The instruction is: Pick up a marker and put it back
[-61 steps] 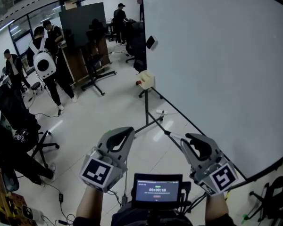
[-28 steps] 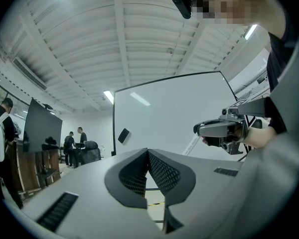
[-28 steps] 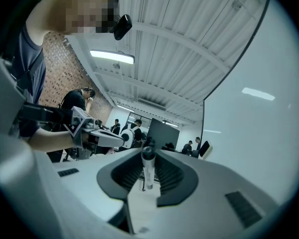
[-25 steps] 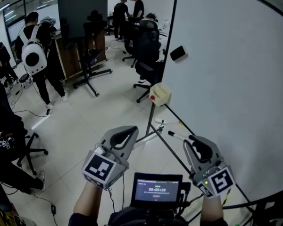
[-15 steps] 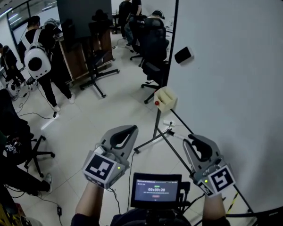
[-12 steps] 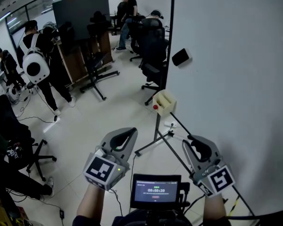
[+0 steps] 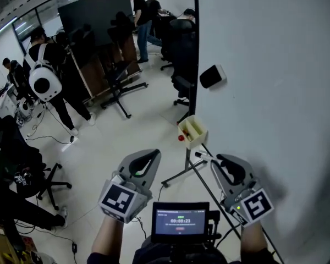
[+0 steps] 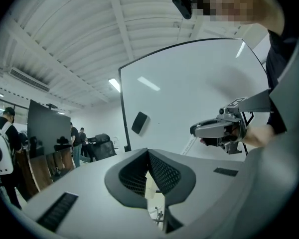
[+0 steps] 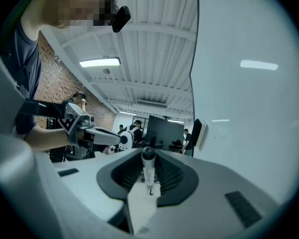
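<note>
Beside one whiteboard (image 7: 275, 65), right claw (image 7: 220, 160) grips one marker (image 9: 148, 171); left claw (image 7: 150, 155) is closed, empty.

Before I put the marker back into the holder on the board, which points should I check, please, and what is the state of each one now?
1. Grip on the marker: ok. The right gripper has its jaws shut on the marker.
2. Target in sight: ok. The holder box hangs at the lower corner of the whiteboard, ahead of the marker.
3. Marker above the box: not ok. Its tip is short of the box.
4. Free slot in the box: cannot tell from these views.
5. Left gripper out of the way: ok. It is empty, jaws together, off to the left of the box.
</note>
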Demonstrator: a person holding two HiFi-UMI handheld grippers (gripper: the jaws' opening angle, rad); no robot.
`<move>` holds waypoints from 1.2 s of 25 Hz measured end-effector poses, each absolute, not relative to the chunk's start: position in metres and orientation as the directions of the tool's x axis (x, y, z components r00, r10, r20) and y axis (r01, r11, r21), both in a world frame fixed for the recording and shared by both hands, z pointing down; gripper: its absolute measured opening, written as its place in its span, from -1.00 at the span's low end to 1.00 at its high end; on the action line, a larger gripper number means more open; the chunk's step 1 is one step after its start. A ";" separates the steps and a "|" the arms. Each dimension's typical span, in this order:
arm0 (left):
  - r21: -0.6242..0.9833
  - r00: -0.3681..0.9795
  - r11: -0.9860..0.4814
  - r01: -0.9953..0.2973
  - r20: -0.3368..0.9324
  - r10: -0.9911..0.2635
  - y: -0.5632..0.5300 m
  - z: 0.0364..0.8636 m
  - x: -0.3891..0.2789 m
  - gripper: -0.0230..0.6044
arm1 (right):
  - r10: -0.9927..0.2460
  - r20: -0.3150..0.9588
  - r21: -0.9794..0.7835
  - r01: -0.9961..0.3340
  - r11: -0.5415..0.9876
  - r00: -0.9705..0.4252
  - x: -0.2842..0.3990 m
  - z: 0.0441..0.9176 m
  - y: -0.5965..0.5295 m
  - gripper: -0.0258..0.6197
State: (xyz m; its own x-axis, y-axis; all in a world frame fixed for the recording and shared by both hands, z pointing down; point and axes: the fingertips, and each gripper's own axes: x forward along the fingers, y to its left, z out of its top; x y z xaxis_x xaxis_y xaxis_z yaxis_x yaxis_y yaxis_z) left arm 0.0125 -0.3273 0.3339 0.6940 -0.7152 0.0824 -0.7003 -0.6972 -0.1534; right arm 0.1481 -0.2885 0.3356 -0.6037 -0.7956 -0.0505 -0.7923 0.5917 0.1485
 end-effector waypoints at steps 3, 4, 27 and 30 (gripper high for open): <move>-0.160 0.677 -0.682 -0.714 0.093 -0.731 -0.346 0.338 0.011 -0.94 | -0.800 -0.044 0.162 -0.794 0.586 -0.599 0.148 0.339 -0.314 -0.64; -0.161 0.672 -0.677 -0.718 0.092 -0.735 -0.355 0.339 0.008 -0.94 | -0.806 -0.039 0.167 -0.799 0.578 -0.591 0.147 0.339 -0.324 -0.64; -0.045 0.820 -0.822 -0.568 0.053 -0.570 -0.568 0.380 -0.011 -0.94 | -0.940 0.231 0.161 -0.943 0.290 -0.250 0.138 0.419 -0.502 -0.64; -0.012 0.846 -0.848 -0.530 0.068 -0.530 -0.577 0.394 -0.005 -0.94 | -0.929 0.313 0.142 -0.957 0.254 -0.200 0.138 0.441 -0.509 -0.64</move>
